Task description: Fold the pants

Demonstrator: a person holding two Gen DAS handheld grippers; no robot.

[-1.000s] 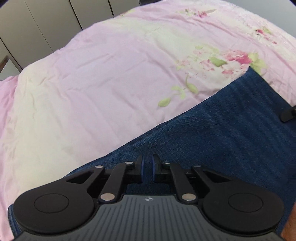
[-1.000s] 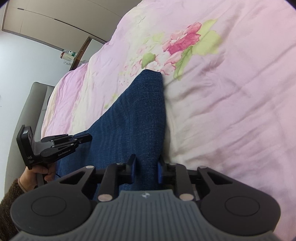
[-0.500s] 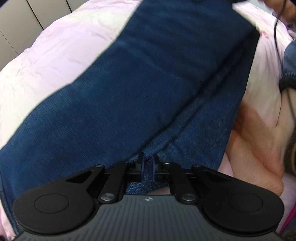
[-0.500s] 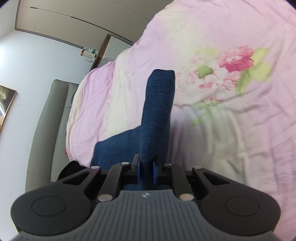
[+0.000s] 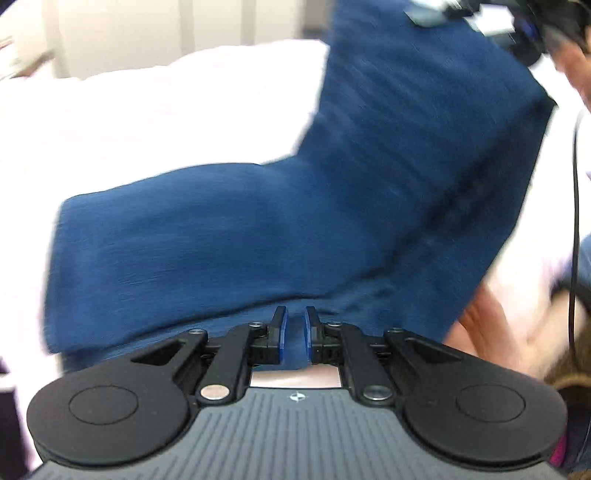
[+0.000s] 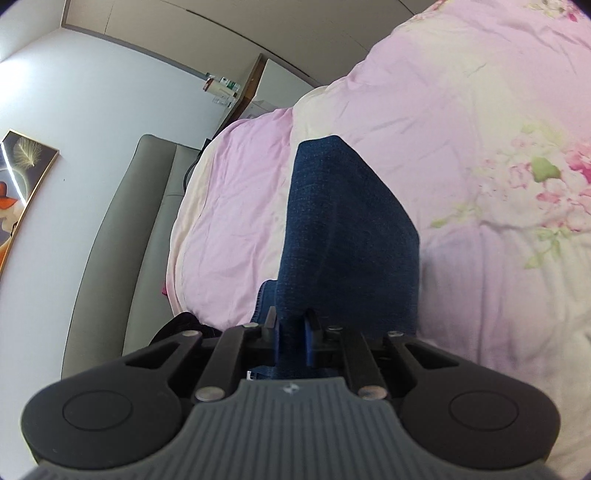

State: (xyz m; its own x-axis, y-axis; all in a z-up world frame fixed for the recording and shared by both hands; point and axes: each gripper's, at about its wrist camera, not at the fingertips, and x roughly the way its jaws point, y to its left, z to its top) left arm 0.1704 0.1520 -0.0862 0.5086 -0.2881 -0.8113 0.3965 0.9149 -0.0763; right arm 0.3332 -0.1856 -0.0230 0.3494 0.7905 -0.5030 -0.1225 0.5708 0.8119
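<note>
The dark blue denim pants (image 5: 332,206) hang lifted above the pink floral bed cover (image 5: 147,122). In the left wrist view my left gripper (image 5: 294,332) is shut on a pinch of the pants' near edge, and the cloth rises in a blurred sheet ahead, bent into a fold. In the right wrist view my right gripper (image 6: 291,336) is shut on another edge of the pants (image 6: 343,229), which stand up from the jaws as a folded flap above the bed cover (image 6: 480,147). The rest of the pants is hidden behind the flap.
A grey padded headboard (image 6: 122,236) and a white wall with a picture (image 6: 22,177) lie left of the bed. Pale cupboard doors (image 5: 147,29) stand beyond the bed. The person's head (image 5: 569,40) and a cable (image 5: 574,206) show at the left wrist view's right.
Both grippers have lifted the pants off the bed and swung them up and over. The right gripper closed on the cloth after one second ago. The left view has tilted toward the person.
</note>
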